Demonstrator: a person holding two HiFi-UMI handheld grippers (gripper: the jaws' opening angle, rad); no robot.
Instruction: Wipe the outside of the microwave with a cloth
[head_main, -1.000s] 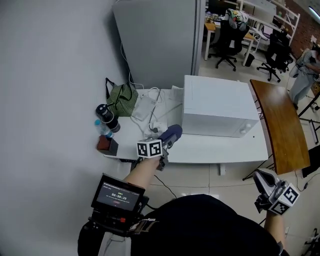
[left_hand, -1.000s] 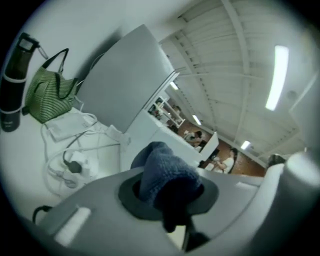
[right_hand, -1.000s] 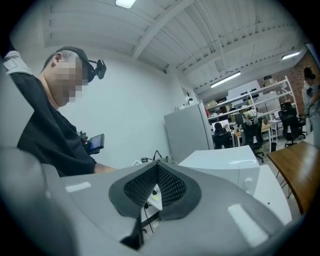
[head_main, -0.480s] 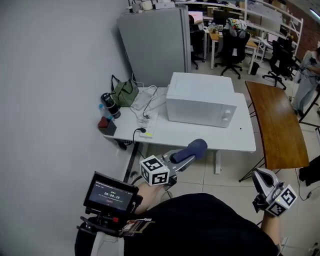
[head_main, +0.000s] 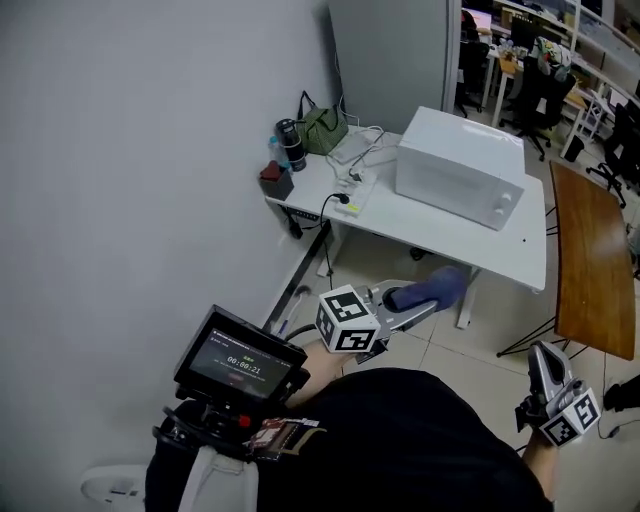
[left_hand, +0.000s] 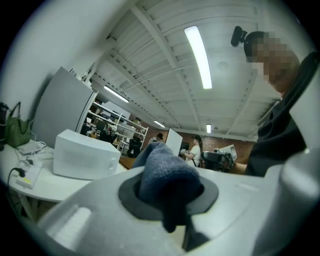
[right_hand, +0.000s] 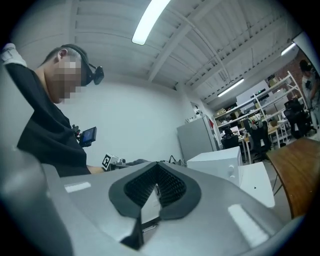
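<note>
The white microwave (head_main: 460, 165) stands on a white table (head_main: 440, 250), door and knobs facing right; it also shows as the microwave (left_hand: 85, 157) in the left gripper view and the microwave (right_hand: 215, 160) in the right gripper view. My left gripper (head_main: 425, 300) hangs over the floor in front of the table, well short of the microwave. It is shut on a bunched blue cloth (head_main: 440, 285), and the cloth (left_hand: 167, 177) bulges out between the jaws. My right gripper (head_main: 545, 370) is low at the bottom right, jaws together with nothing in them.
On the table's left end sit a green bag (head_main: 322, 128), a black bottle (head_main: 290, 143), a dark red box (head_main: 275, 178) and a power strip with cables (head_main: 352, 195). A grey cabinet (head_main: 395, 50) stands behind and a wooden table (head_main: 590, 260) to the right. A wall runs along the left.
The view has swung and pulled back from the table. My left gripper with the cloth came off the table's front edge and is now over the floor. The right gripper stays low.
</note>
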